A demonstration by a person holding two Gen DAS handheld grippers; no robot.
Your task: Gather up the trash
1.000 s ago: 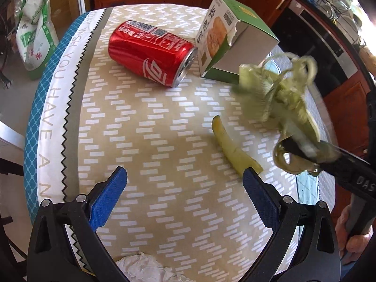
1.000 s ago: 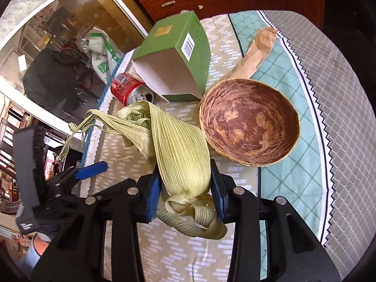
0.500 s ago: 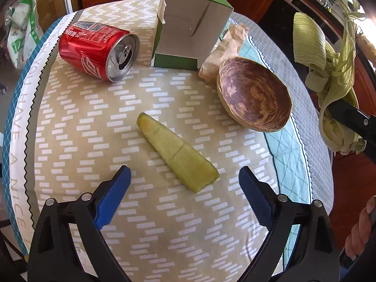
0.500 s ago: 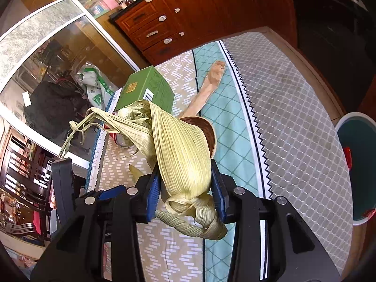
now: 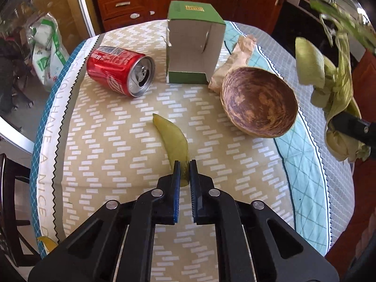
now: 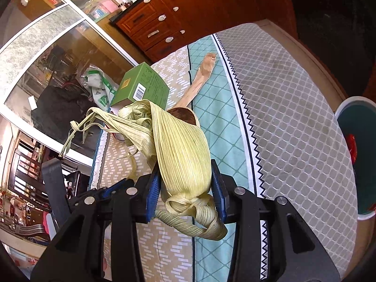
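Observation:
A green peel (image 5: 172,136) lies in the middle of the round table (image 5: 98,155). My left gripper (image 5: 185,164) is closing its jaws, and the blue pads pinch the peel's near end. A red can (image 5: 117,70) on its side, an open green box (image 5: 191,51), a brown paper wrapper (image 5: 237,56) and a brown shell bowl (image 5: 258,101) sit beyond it. My right gripper (image 6: 185,171) is shut on a bundle of pale corn husk (image 6: 181,150), held above the table's right side; the same husk (image 5: 329,77) shows at the right of the left wrist view.
A teal bin (image 6: 357,155) with a white rim stands on the floor past the table's right edge. Wooden drawers (image 6: 164,28) and a glass door (image 6: 58,54) lie behind the table. A green-and-white bag (image 5: 44,47) sits on the floor at the left.
My left gripper has moved over the table to the peel and closed on its near end. The right gripper has carried the husk out over the table's right side, bringing the bin into view.

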